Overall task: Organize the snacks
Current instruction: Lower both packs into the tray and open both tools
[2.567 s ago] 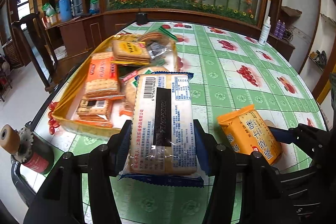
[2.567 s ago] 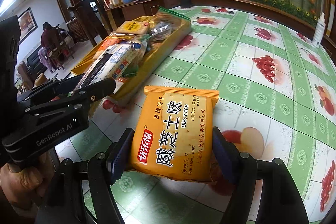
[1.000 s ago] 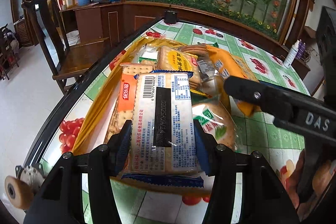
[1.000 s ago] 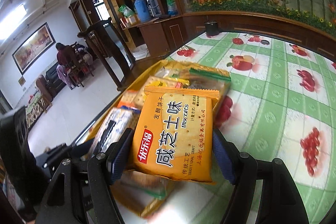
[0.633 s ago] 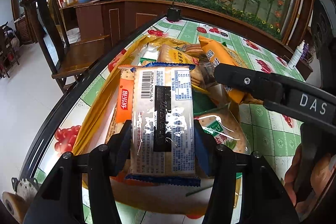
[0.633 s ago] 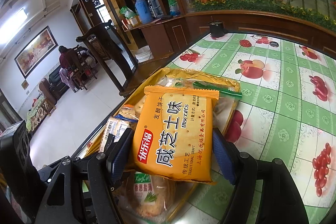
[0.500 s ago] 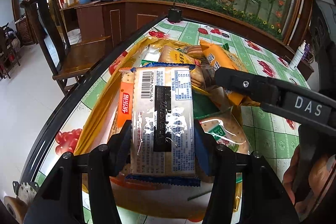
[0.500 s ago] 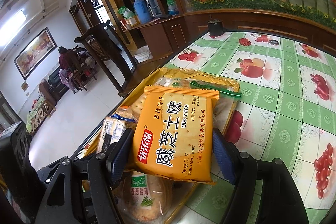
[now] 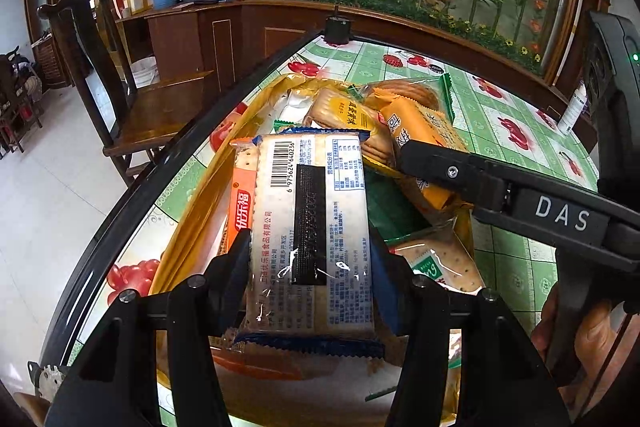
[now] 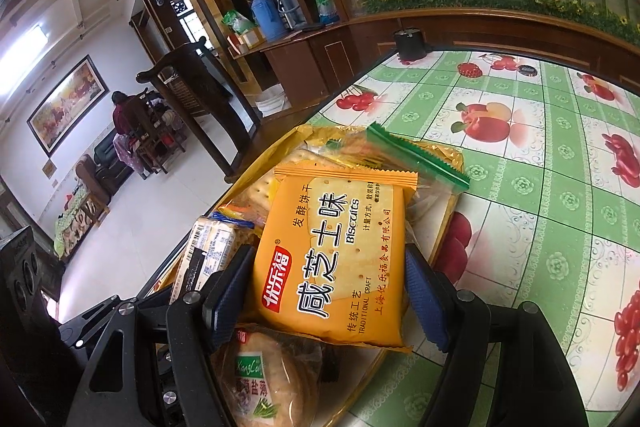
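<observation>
My left gripper (image 9: 310, 259) is shut on a white biscuit pack with a barcode and blue ends (image 9: 310, 227), held flat above the yellow tray (image 9: 192, 223). My right gripper (image 10: 326, 287) is shut on an orange biscuit pack (image 10: 332, 259), also above the tray (image 10: 444, 223). In the left wrist view the right gripper's arm (image 9: 500, 183) crosses from the right with the orange pack (image 9: 424, 147) in it. The white pack (image 10: 208, 255) shows at the left in the right wrist view. The tray holds several other biscuit packs.
The tray sits at the left edge of a table with a green fruit-print cloth (image 10: 540, 163). A round cracker pack with a green label (image 10: 260, 379) lies in the tray's near end. A dark wooden chair (image 9: 120, 107) stands beside the table. A wooden cabinet (image 9: 400, 27) runs behind.
Both grippers have moved from over the tablecloth to above the tray, each still holding its pack. In the last half second they have dropped slightly closer to the tray.
</observation>
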Demonstrator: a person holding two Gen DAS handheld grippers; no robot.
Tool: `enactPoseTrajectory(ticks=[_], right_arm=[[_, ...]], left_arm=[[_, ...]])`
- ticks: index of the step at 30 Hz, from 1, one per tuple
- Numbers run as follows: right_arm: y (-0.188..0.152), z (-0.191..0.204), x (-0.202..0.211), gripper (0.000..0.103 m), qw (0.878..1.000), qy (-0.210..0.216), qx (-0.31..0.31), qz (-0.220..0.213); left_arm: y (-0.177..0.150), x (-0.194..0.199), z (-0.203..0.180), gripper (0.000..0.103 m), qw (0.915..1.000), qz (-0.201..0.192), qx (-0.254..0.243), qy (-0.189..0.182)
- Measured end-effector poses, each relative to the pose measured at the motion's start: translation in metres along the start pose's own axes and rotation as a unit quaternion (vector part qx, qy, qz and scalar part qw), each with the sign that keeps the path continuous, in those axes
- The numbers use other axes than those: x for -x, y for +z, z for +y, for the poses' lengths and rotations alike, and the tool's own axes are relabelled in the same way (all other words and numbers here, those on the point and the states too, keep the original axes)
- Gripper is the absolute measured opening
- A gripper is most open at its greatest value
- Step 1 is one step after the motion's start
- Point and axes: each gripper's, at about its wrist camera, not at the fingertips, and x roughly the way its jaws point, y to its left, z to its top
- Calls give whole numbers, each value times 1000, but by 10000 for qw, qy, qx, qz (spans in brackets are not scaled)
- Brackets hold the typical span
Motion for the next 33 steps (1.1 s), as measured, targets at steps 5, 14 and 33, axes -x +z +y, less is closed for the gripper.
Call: enactPoseTrajectory(ticks=[5, 14, 33], right_arm=[[1, -1, -3, 74, 10000, 11, -20, -5], [1, -4, -10, 75, 10000, 70, -42, 35], [-9, -1, 5, 87, 9999, -65, -69, 57]], left_arm=[[3, -3, 1, 54, 10000, -5, -6, 40], [3, -4, 1, 54, 10000, -30, -7, 70], [-4, 5, 5, 79, 9999, 65, 137, 25]])
